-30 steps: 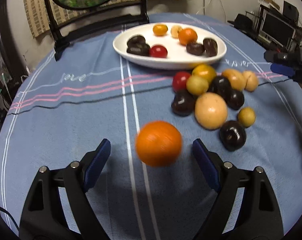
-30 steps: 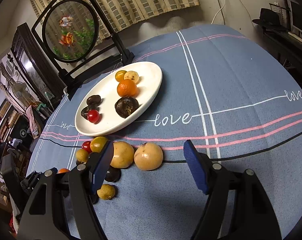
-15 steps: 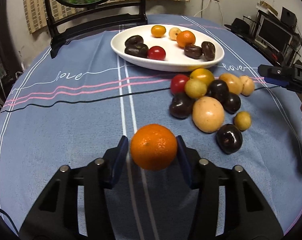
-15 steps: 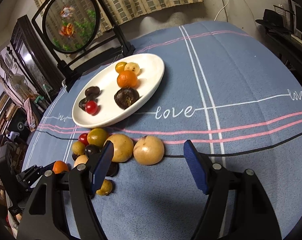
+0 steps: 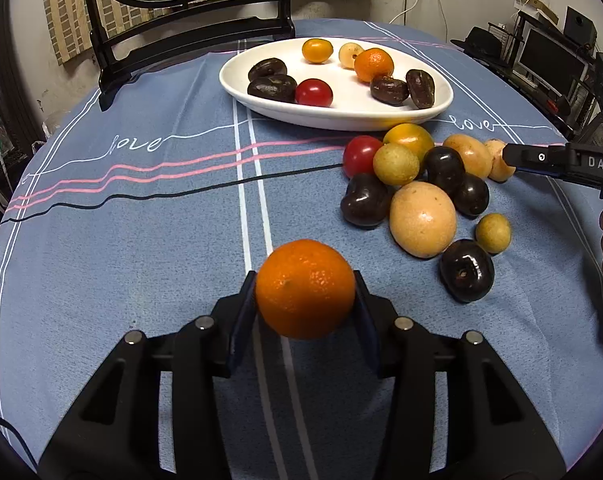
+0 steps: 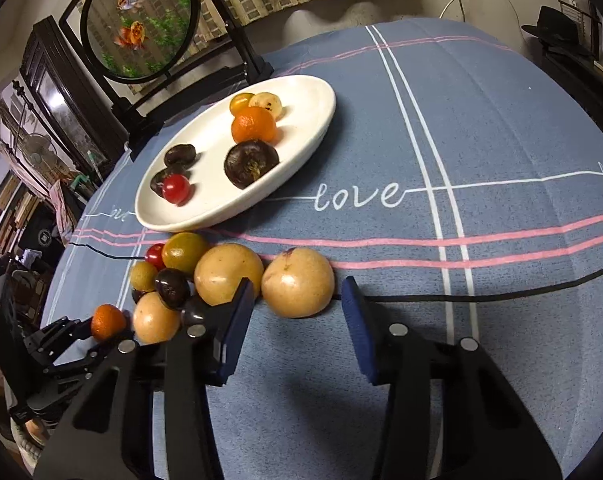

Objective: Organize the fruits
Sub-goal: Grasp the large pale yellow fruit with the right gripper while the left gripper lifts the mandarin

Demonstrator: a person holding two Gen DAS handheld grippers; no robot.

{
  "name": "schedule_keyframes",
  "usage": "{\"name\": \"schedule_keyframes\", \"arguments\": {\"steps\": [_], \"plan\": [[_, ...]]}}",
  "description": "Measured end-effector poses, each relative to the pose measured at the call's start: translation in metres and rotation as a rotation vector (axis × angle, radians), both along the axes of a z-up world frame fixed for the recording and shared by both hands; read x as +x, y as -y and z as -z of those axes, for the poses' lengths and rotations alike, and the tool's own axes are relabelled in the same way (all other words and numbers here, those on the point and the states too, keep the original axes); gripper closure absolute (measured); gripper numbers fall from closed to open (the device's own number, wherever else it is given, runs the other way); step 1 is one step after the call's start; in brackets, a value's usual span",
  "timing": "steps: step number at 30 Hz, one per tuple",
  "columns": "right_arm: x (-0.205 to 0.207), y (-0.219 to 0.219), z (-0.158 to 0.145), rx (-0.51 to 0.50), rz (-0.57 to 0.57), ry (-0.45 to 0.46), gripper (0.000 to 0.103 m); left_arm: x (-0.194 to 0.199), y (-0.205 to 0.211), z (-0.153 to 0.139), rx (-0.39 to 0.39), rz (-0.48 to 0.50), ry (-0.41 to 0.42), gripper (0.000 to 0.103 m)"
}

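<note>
My left gripper (image 5: 304,300) is shut on an orange mandarin (image 5: 304,289) and holds it just above the blue cloth; it also shows in the right wrist view (image 6: 107,321). A white oval plate (image 5: 341,116) at the back holds several fruits. A pile of loose fruits (image 5: 421,188) lies in front of the plate. My right gripper (image 6: 297,320) is open, its fingers on either side of a tan round fruit (image 6: 297,282) at the pile's right end, and empty.
A round fish-painted screen on a black stand (image 6: 141,20) stands behind the plate. The round table is covered by a blue striped cloth (image 5: 141,220). Desks and monitors (image 5: 553,52) are off the table's right side.
My left gripper closed on the mandarin and lifted it slightly. My right gripper moved forward and narrowed around the tan fruit at the pile's end.
</note>
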State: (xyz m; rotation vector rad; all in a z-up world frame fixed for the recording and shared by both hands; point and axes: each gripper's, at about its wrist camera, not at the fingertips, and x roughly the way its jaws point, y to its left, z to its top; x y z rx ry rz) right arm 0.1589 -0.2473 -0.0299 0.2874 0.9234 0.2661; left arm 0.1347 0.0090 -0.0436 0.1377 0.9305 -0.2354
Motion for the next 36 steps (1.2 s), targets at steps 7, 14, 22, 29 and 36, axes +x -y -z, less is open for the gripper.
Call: {"name": "schedule_keyframes", "arguments": {"steps": [7,14,22,29,36], "plan": [[0.005,-0.006,0.003,-0.045,-0.008,0.005,0.056,0.001,-0.001,0.001,0.006,-0.014,-0.001,0.048],[0.010,-0.014,0.006,-0.064,-0.021,0.003,0.060,0.004,-0.005,0.001,0.009,-0.042,-0.005,0.037],[0.009,-0.019,0.007,-0.096,-0.026,0.015,0.062,0.002,-0.004,0.001,0.006,-0.034,0.004,0.040],[0.009,-0.019,0.007,-0.099,-0.025,0.017,0.062,0.000,-0.002,-0.003,0.004,-0.023,0.019,0.059],[0.003,-0.004,-0.005,-0.070,0.019,0.051,0.062,0.007,-0.020,-0.007,-0.028,-0.093,0.022,0.059]]}}
